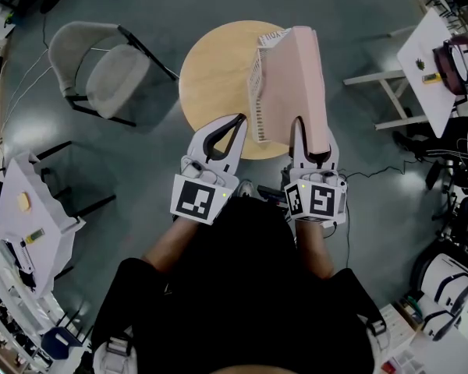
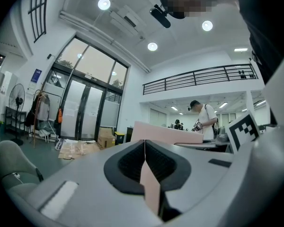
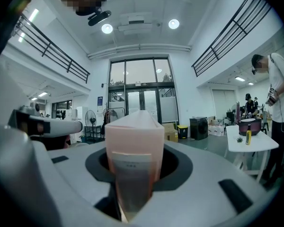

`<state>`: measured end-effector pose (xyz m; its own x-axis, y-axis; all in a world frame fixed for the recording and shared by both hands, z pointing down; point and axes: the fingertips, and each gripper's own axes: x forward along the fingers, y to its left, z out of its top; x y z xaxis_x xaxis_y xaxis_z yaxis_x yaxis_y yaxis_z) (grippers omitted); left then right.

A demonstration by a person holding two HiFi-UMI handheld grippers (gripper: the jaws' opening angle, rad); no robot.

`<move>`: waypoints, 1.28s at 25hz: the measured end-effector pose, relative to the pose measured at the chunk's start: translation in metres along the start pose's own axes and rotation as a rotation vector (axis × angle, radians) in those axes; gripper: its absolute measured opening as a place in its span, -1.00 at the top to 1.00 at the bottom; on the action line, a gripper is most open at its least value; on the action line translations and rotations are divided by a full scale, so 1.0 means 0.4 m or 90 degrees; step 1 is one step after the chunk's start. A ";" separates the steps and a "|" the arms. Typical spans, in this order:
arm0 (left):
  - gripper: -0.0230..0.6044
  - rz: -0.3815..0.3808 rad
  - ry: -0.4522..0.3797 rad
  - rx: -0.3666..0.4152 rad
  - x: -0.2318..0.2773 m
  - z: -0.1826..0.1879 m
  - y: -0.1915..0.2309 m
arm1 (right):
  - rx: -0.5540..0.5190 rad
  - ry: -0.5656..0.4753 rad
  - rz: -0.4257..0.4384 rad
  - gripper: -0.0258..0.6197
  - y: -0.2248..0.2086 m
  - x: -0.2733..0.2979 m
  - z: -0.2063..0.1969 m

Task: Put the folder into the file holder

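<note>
A thick pink folder stands on edge over the round wooden table. Its left face lies against a white mesh file holder; I cannot tell whether it is inside the holder. My right gripper is shut on the folder's near end, and the pink spine fills the space between its jaws. My left gripper is at the folder's near left corner, jaws together on a thin pink sheet of the folder. The folder's top edge shows beyond it.
A grey chair stands left of the table. White side tables sit at the right, with a purple pot, and at the left. A person stands by the right table. Cables lie on the floor.
</note>
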<state>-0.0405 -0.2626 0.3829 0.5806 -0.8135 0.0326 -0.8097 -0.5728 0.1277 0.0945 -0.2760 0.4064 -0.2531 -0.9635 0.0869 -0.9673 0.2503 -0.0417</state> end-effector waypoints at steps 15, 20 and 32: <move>0.91 -0.004 -0.001 -0.010 0.038 0.007 0.022 | 0.001 0.022 0.010 0.48 0.002 0.042 -0.059; 0.91 -0.005 -0.004 -0.013 0.041 0.007 0.024 | -0.004 0.028 0.013 0.48 0.004 0.040 -0.081; 0.91 -0.008 -0.004 -0.013 0.038 0.008 0.017 | -0.007 0.032 0.013 0.48 0.005 0.040 -0.107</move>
<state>-0.0376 -0.2791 0.3809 0.5900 -0.8070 0.0254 -0.8006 -0.5806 0.1484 0.0876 -0.2869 0.4502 -0.2735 -0.9521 0.1365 -0.9619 0.2715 -0.0334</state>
